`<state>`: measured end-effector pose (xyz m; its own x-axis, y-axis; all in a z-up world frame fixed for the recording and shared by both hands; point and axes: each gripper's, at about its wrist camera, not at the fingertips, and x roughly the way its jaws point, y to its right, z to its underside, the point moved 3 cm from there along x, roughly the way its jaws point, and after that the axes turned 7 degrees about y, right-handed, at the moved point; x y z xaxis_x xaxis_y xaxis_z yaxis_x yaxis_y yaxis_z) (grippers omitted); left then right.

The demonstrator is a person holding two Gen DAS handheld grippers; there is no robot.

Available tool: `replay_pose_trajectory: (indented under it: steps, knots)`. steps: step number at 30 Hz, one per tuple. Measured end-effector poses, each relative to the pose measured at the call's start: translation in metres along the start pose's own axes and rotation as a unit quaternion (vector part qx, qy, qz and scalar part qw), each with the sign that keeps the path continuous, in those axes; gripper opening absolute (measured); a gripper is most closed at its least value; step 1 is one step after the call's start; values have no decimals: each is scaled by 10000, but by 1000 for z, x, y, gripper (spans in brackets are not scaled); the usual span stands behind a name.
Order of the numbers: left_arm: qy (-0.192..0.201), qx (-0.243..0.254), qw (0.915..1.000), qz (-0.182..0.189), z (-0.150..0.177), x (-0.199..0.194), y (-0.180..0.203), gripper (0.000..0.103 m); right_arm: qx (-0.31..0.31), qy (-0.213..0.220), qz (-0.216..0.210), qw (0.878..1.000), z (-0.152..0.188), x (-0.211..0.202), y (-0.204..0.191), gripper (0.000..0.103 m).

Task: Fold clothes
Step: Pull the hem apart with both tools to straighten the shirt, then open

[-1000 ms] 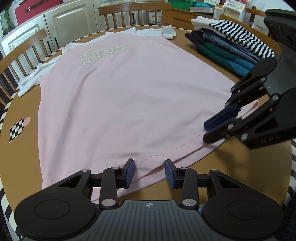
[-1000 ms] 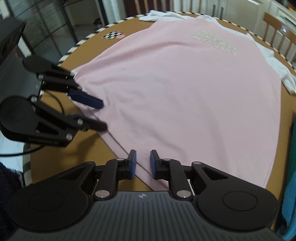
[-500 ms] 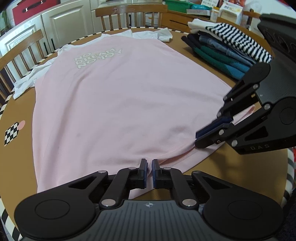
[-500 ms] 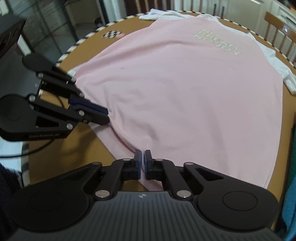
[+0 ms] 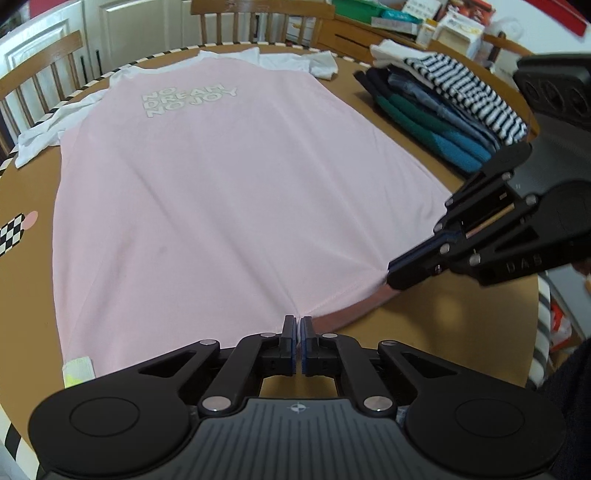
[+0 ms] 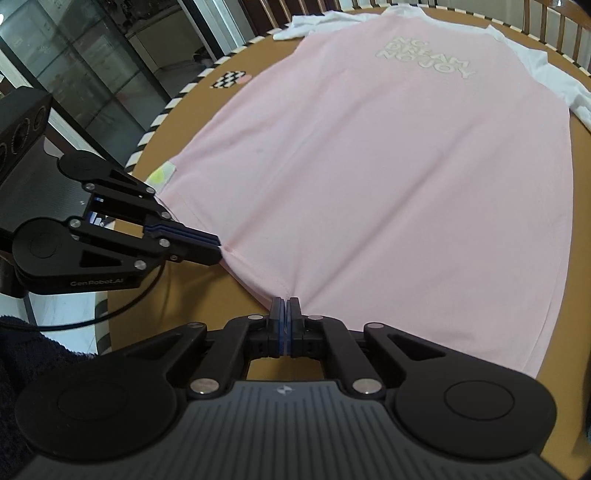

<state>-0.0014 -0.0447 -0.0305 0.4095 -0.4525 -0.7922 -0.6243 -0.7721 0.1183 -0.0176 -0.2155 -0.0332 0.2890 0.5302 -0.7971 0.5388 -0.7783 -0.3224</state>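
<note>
A pink T-shirt (image 5: 229, 192) with white sleeves and white lettering lies flat on the round brown table (image 5: 29, 192), its hem nearest me. My left gripper (image 5: 298, 325) is shut on the hem, and the cloth puckers toward its pads. To the right along the same hem, my right gripper (image 5: 397, 271) pinches the cloth too. In the right wrist view the pink T-shirt (image 6: 388, 177) fills the table, the right gripper (image 6: 286, 306) is shut on the hem, and the left gripper (image 6: 216, 251) holds the hem at the left. The hem between the two grips lifts slightly.
A stack of folded clothes (image 5: 443, 110), striped on top, sits at the table's far right. Wooden chairs (image 5: 258, 18) stand behind the table. A white label (image 5: 77, 371) shows at the shirt's near left corner. Glass doors (image 6: 74, 74) lie beyond the table's left edge.
Both grippers' jaws have closed from open onto the shirt hem. The hem now bunches and lifts a little at each grip.
</note>
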Motion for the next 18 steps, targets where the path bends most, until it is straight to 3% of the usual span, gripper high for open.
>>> replay_pose_trajectory:
  steps: [10,15,18]
  knots:
    - [-160,71,9998,26,10,3,4,2,-199,-259,92,9994,4,12,-1,2]
    - [-243,27,9997,67,17,-11,0,6,-127,-296,201,9993,1,4,2,11]
    - [-228,-76,9997,-47,25,-34,-10,18,233,-86,274,9993,3,-21,15,14]
